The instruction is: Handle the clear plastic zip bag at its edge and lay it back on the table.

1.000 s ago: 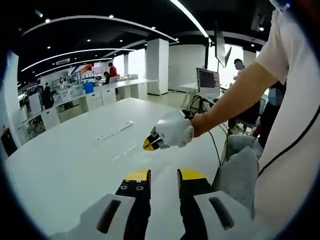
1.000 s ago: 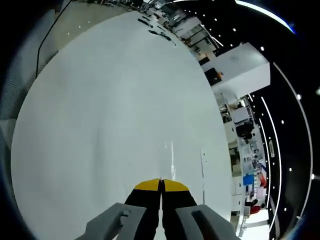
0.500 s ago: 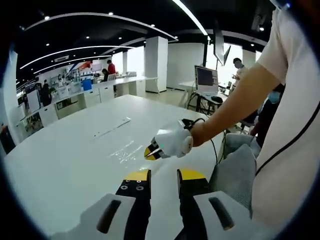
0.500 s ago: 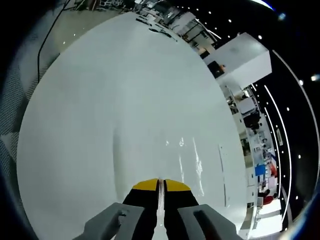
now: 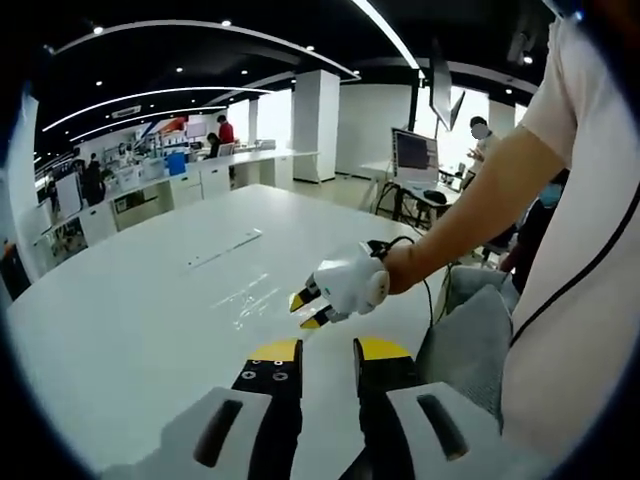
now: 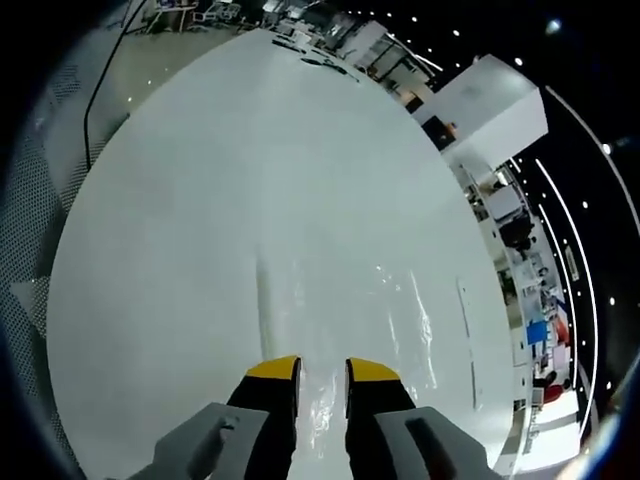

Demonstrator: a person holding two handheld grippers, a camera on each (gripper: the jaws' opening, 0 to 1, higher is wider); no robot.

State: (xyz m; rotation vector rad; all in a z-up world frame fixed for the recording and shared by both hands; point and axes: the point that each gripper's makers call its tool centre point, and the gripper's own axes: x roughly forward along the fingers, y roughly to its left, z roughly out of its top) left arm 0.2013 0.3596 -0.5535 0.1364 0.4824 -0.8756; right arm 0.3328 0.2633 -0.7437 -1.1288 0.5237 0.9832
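Note:
The clear plastic zip bag (image 5: pixel 250 295) lies flat on the white table (image 5: pixel 130 320), showing mostly as glints. In the left gripper view my right gripper (image 5: pixel 307 309), held by a white-gloved hand (image 5: pixel 352 280), hovers at the bag's near edge with its yellow-tipped jaws apart. My left gripper (image 5: pixel 328 350) stands open over the table's front, nothing between its jaws. In the right gripper view the bag (image 6: pixel 345 310) spreads out just ahead of my open right gripper (image 6: pixel 322 370), and its near edge reaches in between the jaws.
A long clear strip (image 5: pixel 225 250) lies farther back on the table. A grey padded chair (image 5: pixel 470 340) stands at the table's right edge beside the person's arm. A monitor (image 5: pixel 415 160) and desks stand behind. A mesh chair (image 6: pixel 30 210) borders the table.
My right gripper was shut on the bag's edge and now stands open. The bag has come down flat on the table. The left gripper has stayed put.

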